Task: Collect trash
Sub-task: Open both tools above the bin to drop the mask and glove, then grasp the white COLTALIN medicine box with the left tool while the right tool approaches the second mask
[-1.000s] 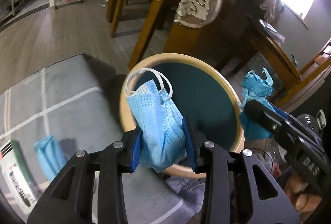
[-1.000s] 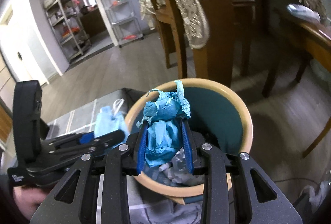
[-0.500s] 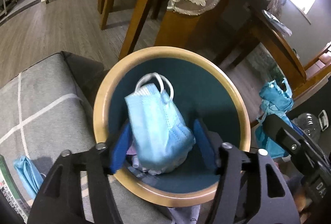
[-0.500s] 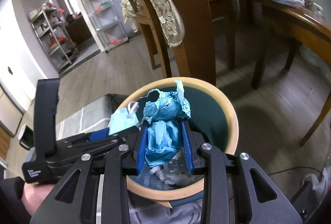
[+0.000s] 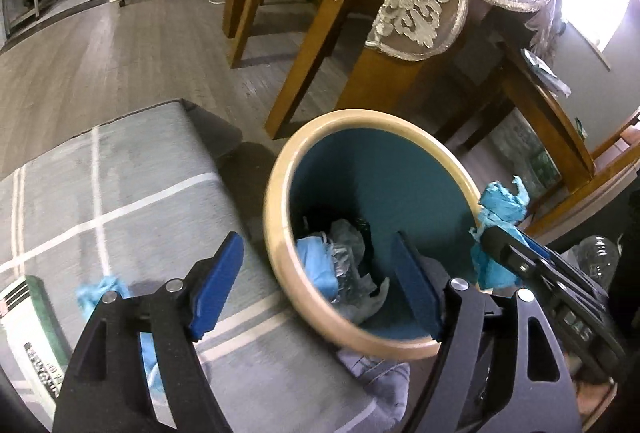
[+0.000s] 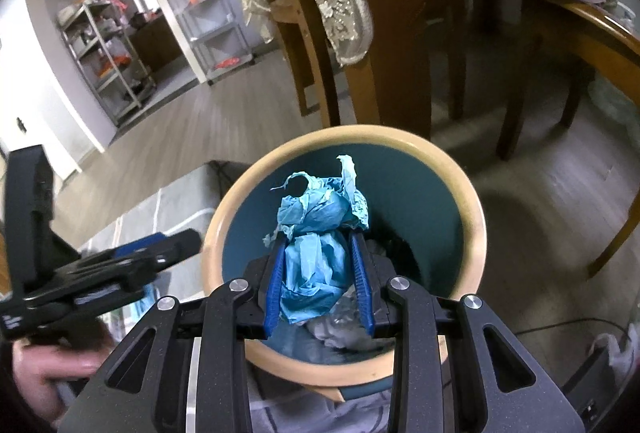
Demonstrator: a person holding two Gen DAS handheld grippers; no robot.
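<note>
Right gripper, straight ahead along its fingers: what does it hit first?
Likely the trash in the bin: the right gripper, shut on the crumpled blue paper, points down into its mouth. Depth is unclear.

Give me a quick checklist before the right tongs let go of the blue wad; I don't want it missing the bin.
1. Right tongs clamped on the crumpled blue wad: ok.
2. Wad inside the bin's tan rim: ok.
3. Left tongs, jaws just opened, hold nothing: ok.
4. Blue face mask lying inside the bin: ok.
5. Left tongs out of the wad's drop path: cannot tell.
6. No trash left outside: not ok, a blue scrap lies on the grey cushion.
</note>
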